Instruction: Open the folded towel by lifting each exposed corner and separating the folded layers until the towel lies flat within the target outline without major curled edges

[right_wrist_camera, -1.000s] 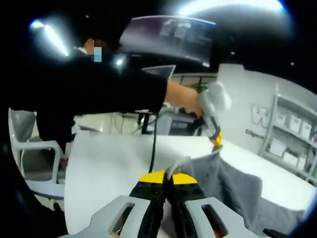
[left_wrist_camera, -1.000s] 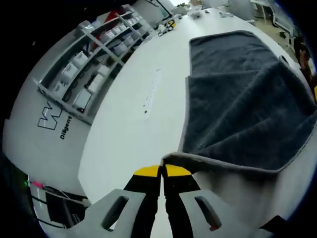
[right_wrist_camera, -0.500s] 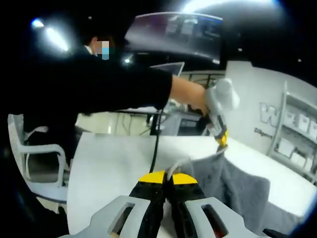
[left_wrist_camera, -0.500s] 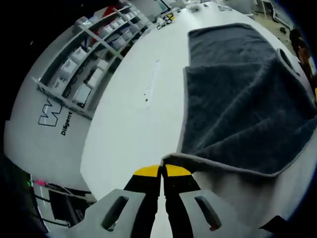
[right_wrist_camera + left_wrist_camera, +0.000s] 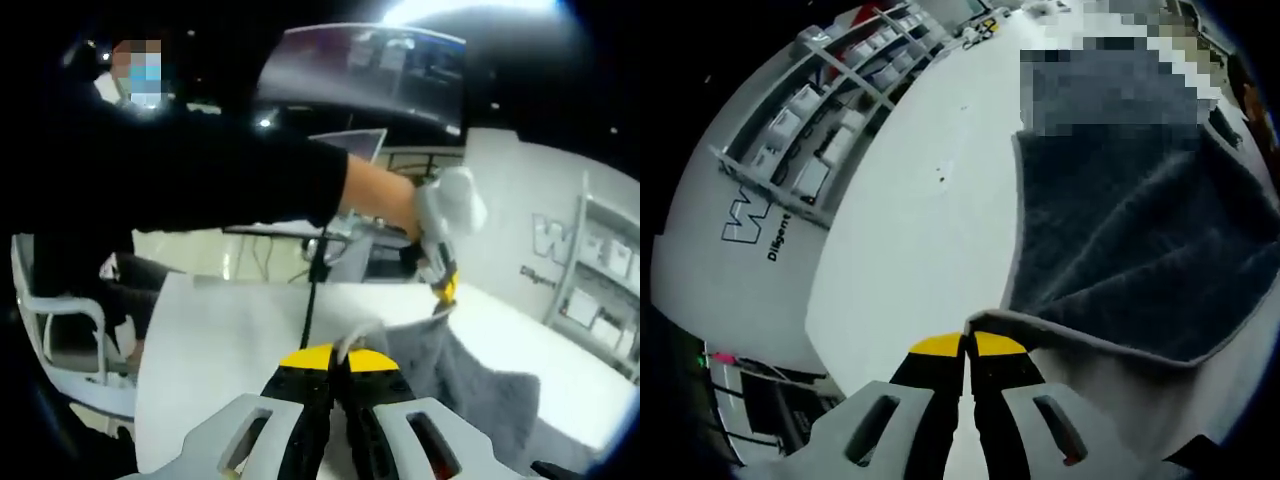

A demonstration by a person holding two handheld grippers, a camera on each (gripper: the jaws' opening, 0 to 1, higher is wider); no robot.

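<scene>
Both hand-held grippers (image 5: 967,345) (image 5: 333,357) clamp towel (image 5: 1140,250) corners; shelving (image 5: 830,110) holds bins.

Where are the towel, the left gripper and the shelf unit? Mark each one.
towel (image 5: 1130,250), left gripper view: on the dark grey pile, mid-cloth.
left gripper (image 5: 968,346), left gripper view: between the yellow tips, shut on the towel's pale hem.
shelf unit (image 5: 825,120), left gripper view: on the grey frame holding white boxes.
</scene>
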